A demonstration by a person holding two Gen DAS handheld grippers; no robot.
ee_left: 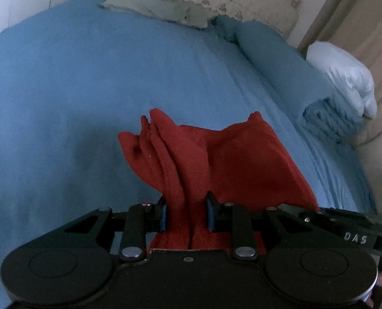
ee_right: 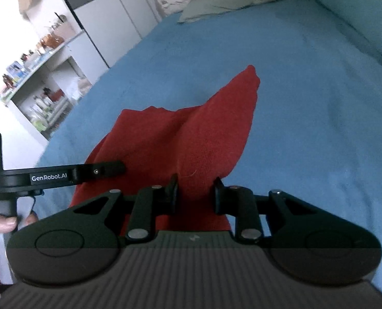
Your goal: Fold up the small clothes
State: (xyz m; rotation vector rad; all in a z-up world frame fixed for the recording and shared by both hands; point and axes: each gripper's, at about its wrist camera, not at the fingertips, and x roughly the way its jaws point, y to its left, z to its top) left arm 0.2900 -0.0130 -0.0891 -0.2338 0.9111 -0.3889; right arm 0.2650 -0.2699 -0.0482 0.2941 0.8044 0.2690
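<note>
A small red garment [ee_left: 216,154] is lifted off the blue bed sheet [ee_left: 75,90], bunched and hanging in folds. My left gripper [ee_left: 187,212] is shut on a thick bunch of its cloth, the blue pads pressing both sides. In the right wrist view the same red garment [ee_right: 191,134] rises to a point, and my right gripper [ee_right: 196,195] is shut on another part of it. The left gripper's black body [ee_right: 62,173] shows at the left of that view, close beside the right one, with a hand [ee_right: 0,226] on its handle.
A folded blue duvet [ee_left: 294,72] and a white pillow [ee_left: 345,77] lie along the bed's right side. A grey-green pillow [ee_left: 160,7] sits at the headboard. Shelves with small items [ee_right: 36,64] and a wardrobe [ee_right: 108,13] stand beyond the bed's left edge.
</note>
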